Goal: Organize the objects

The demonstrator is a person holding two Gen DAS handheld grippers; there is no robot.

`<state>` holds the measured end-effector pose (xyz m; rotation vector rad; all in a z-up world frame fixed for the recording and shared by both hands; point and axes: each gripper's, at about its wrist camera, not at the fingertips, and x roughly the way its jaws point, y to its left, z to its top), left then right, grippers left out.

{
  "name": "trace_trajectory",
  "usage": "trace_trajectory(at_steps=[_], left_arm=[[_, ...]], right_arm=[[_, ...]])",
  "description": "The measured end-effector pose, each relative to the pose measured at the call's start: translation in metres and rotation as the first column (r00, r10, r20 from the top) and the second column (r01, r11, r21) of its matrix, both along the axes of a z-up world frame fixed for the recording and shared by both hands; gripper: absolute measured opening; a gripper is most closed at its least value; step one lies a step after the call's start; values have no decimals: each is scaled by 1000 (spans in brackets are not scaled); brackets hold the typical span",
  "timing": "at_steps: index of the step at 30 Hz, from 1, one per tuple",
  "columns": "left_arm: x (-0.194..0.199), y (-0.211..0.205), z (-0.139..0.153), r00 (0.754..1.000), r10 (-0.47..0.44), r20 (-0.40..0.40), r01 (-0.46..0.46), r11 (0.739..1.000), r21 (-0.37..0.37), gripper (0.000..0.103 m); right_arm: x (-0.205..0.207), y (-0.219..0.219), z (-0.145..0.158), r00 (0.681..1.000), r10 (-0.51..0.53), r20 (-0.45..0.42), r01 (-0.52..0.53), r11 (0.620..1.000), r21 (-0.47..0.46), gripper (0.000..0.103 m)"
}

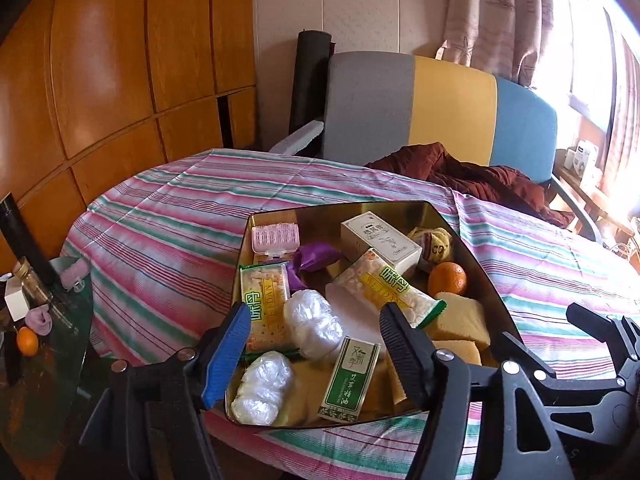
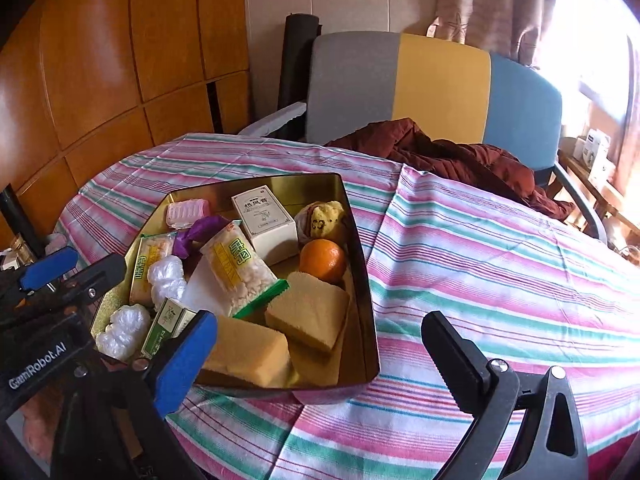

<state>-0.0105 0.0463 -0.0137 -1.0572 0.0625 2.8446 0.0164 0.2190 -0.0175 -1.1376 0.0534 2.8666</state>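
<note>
Gold tin (image 2: 362, 288) sits centre-left of the right wrist view, on the striped tablecloth (image 2: 500, 264), near the table's front edge. In the left wrist view it fills the lower middle.

Contents, all inside the tin:
- white box (image 2: 266, 222) at the back, upright print facing the camera
- orange (image 2: 323, 260) against the right wall, just in front of a wrapped yellow-brown bun (image 2: 326, 216)
- two sponge cake slabs (image 2: 308, 314), lower right part of the tin
- two yellow-green cracker packs (image 1: 266, 304), one flat at left, one leaning across the middle
- two clear-wrapped white bundles (image 1: 314, 326)
- green-and-white small box (image 1: 350, 380) at front
- pink ribbed item (image 1: 276, 238) in the back left corner, purple wrapper (image 1: 314, 260) beside it

Left gripper (image 1: 316, 354): jaws parted, nothing between the pads; blue finger and black finger stand above the front of the tin, touching no item as far as I can tell. Right gripper (image 2: 316, 346): jaws spread very wide, empty; its blue finger overlaps the tin's front edge in the picture, its black finger is out over bare cloth at lower right.

Judgement: the loading step looks finished or nearly so. Nothing loose shows on the cloth. A second orange (image 1: 27, 340) and small clutter lie on a side surface at far left of the left wrist view; whether these belong to the task I cannot tell.

Next move, likely: either fetch a remaining item from off the table, or take the tin by its walls. The latter calls for both grippers on opposite rims, closing on thin metal, level lift so the leaning pack does not slide.
</note>
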Motion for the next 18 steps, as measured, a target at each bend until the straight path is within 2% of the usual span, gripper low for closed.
trace_trajectory(at_steps=[5, 15, 18], left_arm=[[0, -2, -2, 1000, 1, 8, -1, 1000, 8, 68], [4, 0, 1, 999, -5, -42, 5, 1000, -7, 66], [4, -1, 0, 999, -3, -45, 3, 1000, -10, 61]], right_arm=[[4, 0, -3, 1000, -6, 5, 6, 1000, -1, 102], [4, 0, -3, 1000, -10, 2, 10, 1000, 6, 102], [4, 0, -2, 1000, -10, -2, 10, 1000, 9, 102]])
